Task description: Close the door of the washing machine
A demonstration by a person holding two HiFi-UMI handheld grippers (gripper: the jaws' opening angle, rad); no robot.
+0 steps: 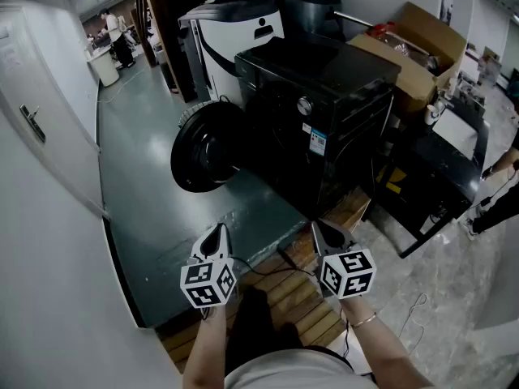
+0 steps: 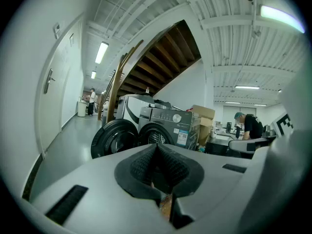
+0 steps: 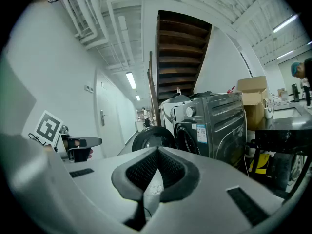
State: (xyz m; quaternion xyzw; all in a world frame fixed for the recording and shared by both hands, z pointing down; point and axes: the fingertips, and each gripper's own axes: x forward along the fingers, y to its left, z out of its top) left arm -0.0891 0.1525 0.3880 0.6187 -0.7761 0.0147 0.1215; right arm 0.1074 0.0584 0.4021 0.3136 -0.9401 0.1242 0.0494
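The black front-loading washing machine [image 1: 324, 112] stands in the middle of the head view, its round door [image 1: 207, 146] swung wide open to the left. Both grippers hang well short of it, above a wooden pallet. My left gripper [image 1: 217, 232] is shut and empty, pointing toward the open door. My right gripper [image 1: 321, 228] is also shut with nothing in it, aimed at the machine's front. The left gripper view has the closed jaws [image 2: 156, 146] below the door [image 2: 114, 138] and the drum opening [image 2: 157, 136]. In the right gripper view the closed jaws [image 3: 157, 151] sit below the door [image 3: 152, 138] and the machine [image 3: 219, 126].
A white wall with a handled door [image 1: 32, 124] runs along the left. A white appliance [image 1: 235, 31] and cardboard boxes [image 1: 413, 47] stand behind the machine. A black table [image 1: 438, 160] is at the right, with a person [image 2: 251, 126] beyond. A wooden pallet [image 1: 300, 298] and a cable lie underfoot.
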